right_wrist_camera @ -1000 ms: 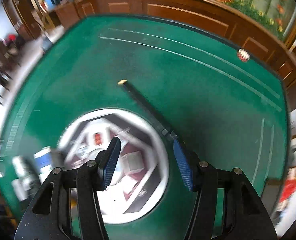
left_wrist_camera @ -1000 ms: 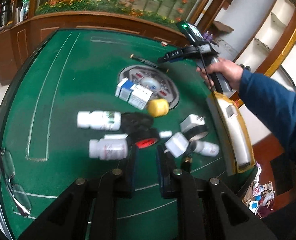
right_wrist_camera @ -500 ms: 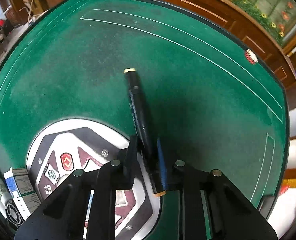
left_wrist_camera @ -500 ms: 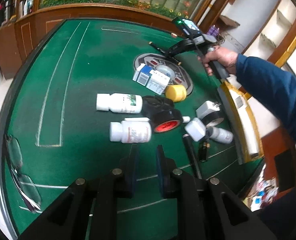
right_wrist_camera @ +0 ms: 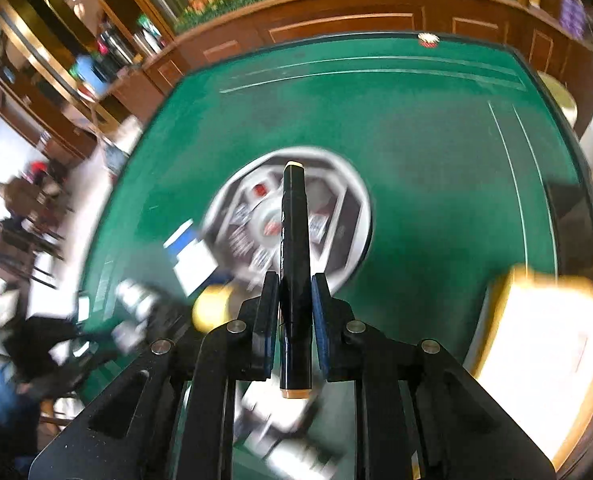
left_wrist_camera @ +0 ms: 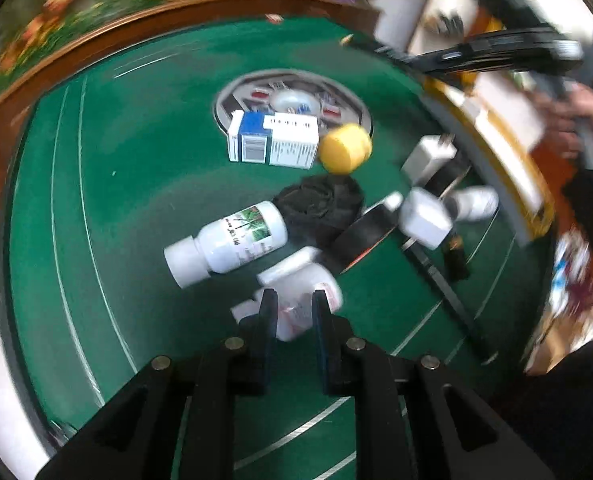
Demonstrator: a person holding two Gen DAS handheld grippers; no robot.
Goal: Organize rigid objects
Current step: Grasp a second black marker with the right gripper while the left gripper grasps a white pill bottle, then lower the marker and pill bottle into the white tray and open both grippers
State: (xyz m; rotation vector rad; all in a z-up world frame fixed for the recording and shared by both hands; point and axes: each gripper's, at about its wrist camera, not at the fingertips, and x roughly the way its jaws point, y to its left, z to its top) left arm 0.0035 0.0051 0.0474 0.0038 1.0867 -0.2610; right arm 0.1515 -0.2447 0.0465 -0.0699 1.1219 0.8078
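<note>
My right gripper (right_wrist_camera: pixel 294 286) is shut on a black marker pen (right_wrist_camera: pixel 293 240) with tan ends and holds it lifted above the green table, pointing away. My left gripper (left_wrist_camera: pixel 292 300) has its fingers around a white pill bottle (left_wrist_camera: pixel 300 280) lying on the felt, jaws narrow. A second white bottle (left_wrist_camera: pixel 228 240) with a green label lies just beyond it. A blue and white box (left_wrist_camera: pixel 274 144), a yellow cap (left_wrist_camera: pixel 346 154), a black tape roll (left_wrist_camera: pixel 362 236), white chargers (left_wrist_camera: pixel 426 216) and a black pen (left_wrist_camera: pixel 444 284) lie clustered nearby.
A round printed panel (left_wrist_camera: pixel 296 98) sits in the table's centre. A yellow-edged white tray (left_wrist_camera: pixel 500 128) runs along the right edge; it also shows in the right wrist view (right_wrist_camera: pixel 544 344). A wooden rail (left_wrist_camera: pixel 136 24) bounds the far side.
The right gripper has lifted the black marker off the table and swung it over the centre panel. The left gripper has moved forward and now straddles the nearer white bottle.
</note>
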